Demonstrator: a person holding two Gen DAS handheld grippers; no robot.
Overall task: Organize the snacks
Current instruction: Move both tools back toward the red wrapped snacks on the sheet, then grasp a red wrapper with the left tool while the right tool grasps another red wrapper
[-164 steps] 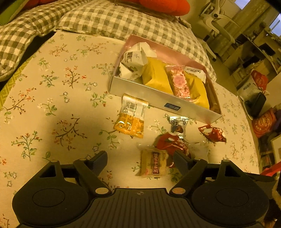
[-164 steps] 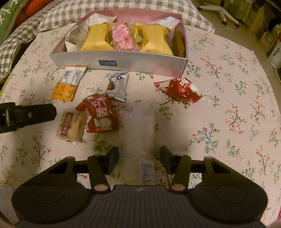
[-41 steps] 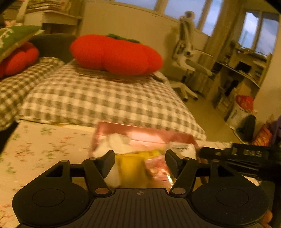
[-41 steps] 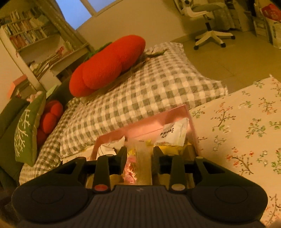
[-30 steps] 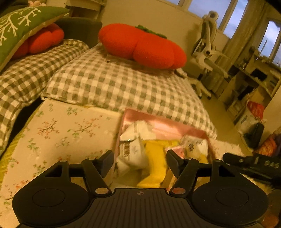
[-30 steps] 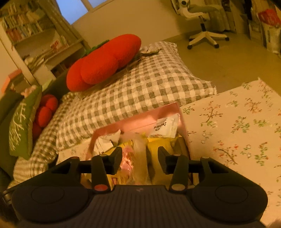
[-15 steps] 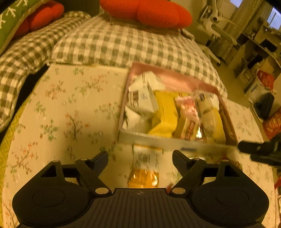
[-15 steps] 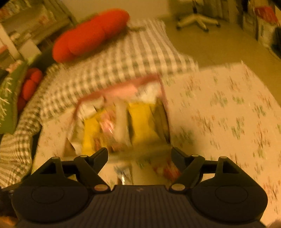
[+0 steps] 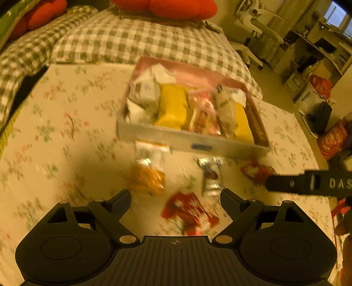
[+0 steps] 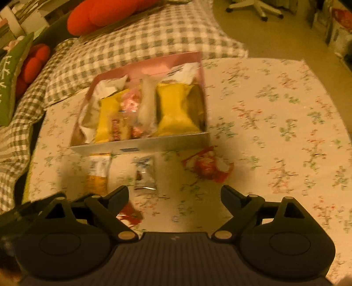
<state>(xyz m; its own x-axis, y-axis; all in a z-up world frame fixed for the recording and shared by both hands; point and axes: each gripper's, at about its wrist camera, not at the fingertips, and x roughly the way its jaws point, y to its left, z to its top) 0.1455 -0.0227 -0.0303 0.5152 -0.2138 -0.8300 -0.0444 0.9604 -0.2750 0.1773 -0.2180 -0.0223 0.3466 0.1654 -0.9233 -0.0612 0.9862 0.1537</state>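
A pink-lined silver box (image 9: 189, 143) (image 10: 140, 147) holds several packed snacks, yellow, white and pink. Loose on the floral cloth in front of it lie an orange-and-white packet (image 9: 149, 169) (image 10: 98, 173), a small silver packet (image 9: 210, 173) (image 10: 144, 173), a red packet (image 9: 189, 212) and another red packet (image 9: 257, 171) (image 10: 208, 166). My left gripper (image 9: 176, 202) hangs above the near red packet, its jaws opening, with nothing between them. My right gripper (image 10: 175, 197) hovers over bare cloth between the silver packet and the right-hand red one, jaws opening and empty. The right gripper's black arm (image 9: 308, 182) shows at the left wrist view's right edge.
Checked cushions (image 9: 143, 37) (image 10: 140, 37) and a red plush (image 9: 167, 7) lie behind the box. An office chair (image 9: 257, 19) and shelves with bags (image 9: 314, 88) stand at the right. The cloth's right part (image 10: 286, 123) carries nothing.
Both grippers have opened wide and tilted down and back from the box. The clear packet the right gripper carried now lies in the box, and the loose packets have come into view.
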